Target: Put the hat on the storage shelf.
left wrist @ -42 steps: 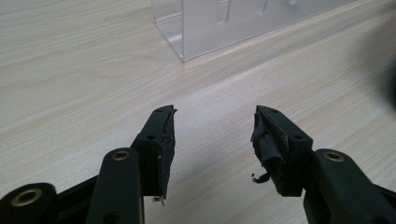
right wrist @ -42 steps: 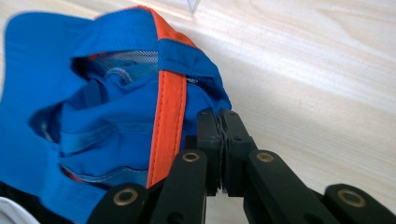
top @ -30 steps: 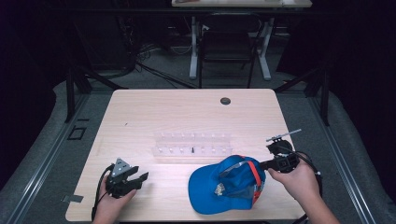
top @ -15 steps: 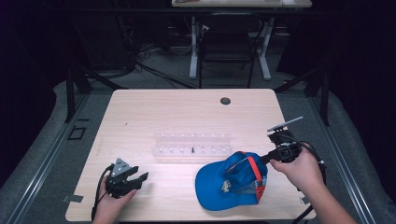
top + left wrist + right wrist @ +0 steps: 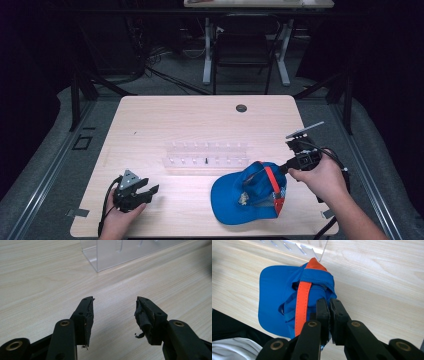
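Note:
A blue cap (image 5: pixel 240 197) with an orange strap (image 5: pixel 302 302) lies upside down on the wooden table (image 5: pixel 200 120), front right. My right gripper (image 5: pixel 286 169) is shut on the cap's rear edge, and in the right gripper view the jaws pinch blue fabric (image 5: pixel 329 305) beside the strap. The cap's brim (image 5: pixel 272 297) spreads out to the left there. My left gripper (image 5: pixel 150 192) rests at the front left with its jaws open and empty; the left gripper view shows bare wood between them (image 5: pixel 113 308).
A clear acrylic rack (image 5: pixel 206 155) with small pegs stands mid-table just behind the cap, its corner also showing in the left gripper view (image 5: pixel 117 252). A dark grommet (image 5: pixel 241 108) sits near the far edge. Beyond the table stands a chair (image 5: pixel 245 50).
My right gripper has moved up and slightly away, pulling the cap's rear edge with it; the cap shifted a little to the right. The left gripper has stayed put.

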Motion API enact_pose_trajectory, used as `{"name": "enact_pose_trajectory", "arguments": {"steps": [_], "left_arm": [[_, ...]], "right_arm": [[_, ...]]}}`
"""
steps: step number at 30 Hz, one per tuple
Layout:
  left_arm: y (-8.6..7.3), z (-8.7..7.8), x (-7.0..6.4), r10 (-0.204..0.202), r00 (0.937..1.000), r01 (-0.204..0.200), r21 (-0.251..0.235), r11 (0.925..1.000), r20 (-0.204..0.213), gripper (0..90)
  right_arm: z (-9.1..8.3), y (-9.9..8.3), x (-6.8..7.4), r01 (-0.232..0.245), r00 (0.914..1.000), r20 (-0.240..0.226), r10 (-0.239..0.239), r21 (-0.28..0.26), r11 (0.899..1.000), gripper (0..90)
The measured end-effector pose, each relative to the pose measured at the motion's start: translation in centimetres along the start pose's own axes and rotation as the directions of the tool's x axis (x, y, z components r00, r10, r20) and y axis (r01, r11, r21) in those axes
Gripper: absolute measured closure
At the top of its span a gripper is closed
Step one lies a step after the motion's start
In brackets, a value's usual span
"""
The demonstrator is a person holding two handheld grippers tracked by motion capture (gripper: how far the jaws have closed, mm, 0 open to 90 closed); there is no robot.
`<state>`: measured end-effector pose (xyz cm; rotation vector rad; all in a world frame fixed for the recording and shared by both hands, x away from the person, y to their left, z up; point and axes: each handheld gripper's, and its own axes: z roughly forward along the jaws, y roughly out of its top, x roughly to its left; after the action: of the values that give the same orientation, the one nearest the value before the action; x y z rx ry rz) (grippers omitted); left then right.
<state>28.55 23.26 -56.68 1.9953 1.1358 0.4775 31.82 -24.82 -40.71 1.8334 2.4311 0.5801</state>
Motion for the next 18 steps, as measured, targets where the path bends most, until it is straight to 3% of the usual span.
{"name": "enact_pose_trajectory", "arguments": {"steps": [10, 18], "left_arm": [[0.0, 0.0, 0.0, -0.001, 1.0000, 0.001, 0.000, 1.0000, 0.001, 49.1], [0.0, 0.0, 0.0, -0.003, 1.0000, 0.003, 0.000, 1.0000, -0.001, 49.1]], "right_arm": [[-0.5, 0.5, 0.4, -0.016, 0.9997, 0.017, 0.016, 0.009, 1.000, 89.2], [-1.5, 1.2, 0.6, -0.021, 0.9997, -0.012, 0.021, 0.059, 0.998, 89.9]]}}
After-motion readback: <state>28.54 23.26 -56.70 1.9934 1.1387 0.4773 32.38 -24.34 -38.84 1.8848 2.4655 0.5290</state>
